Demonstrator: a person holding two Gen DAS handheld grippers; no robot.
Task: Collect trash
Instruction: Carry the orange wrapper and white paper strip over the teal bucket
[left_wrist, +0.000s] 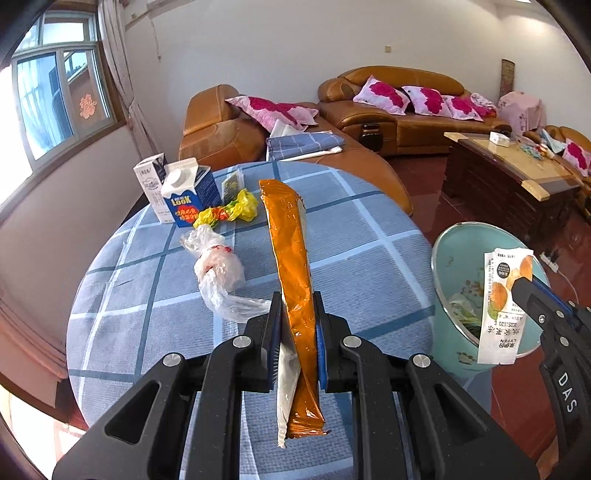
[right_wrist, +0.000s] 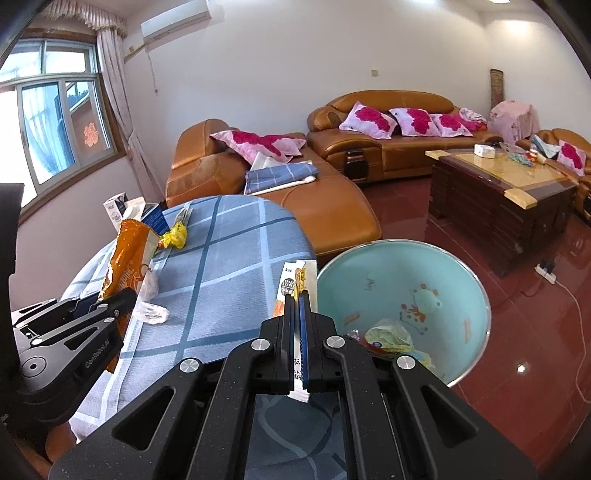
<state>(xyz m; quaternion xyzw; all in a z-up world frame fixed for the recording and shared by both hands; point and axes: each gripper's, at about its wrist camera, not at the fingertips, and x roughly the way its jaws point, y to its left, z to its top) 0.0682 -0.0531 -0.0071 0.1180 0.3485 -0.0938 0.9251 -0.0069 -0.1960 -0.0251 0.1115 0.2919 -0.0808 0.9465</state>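
Note:
My left gripper (left_wrist: 295, 306) is shut on a long orange snack bag (left_wrist: 291, 258) and holds it above the round table; the bag also shows in the right wrist view (right_wrist: 127, 258). My right gripper (right_wrist: 297, 299) is shut on a flat white wrapper (right_wrist: 299, 277) beside the rim of the teal bin (right_wrist: 461, 280). In the left wrist view the wrapper (left_wrist: 504, 306) hangs in front of the bin (left_wrist: 443, 266). Some trash lies in the bin. A clear plastic bag (left_wrist: 218, 269), a yellow wrapper (left_wrist: 229, 210) and two cartons (left_wrist: 184, 195) lie on the table.
The table has a blue checked cloth (left_wrist: 369, 240). The bin stands on the red floor at the table's right edge. Orange leather sofas (right_wrist: 369, 147) and a wooden coffee table (right_wrist: 498, 188) stand behind. A power strip with cable (right_wrist: 546, 271) lies on the floor.

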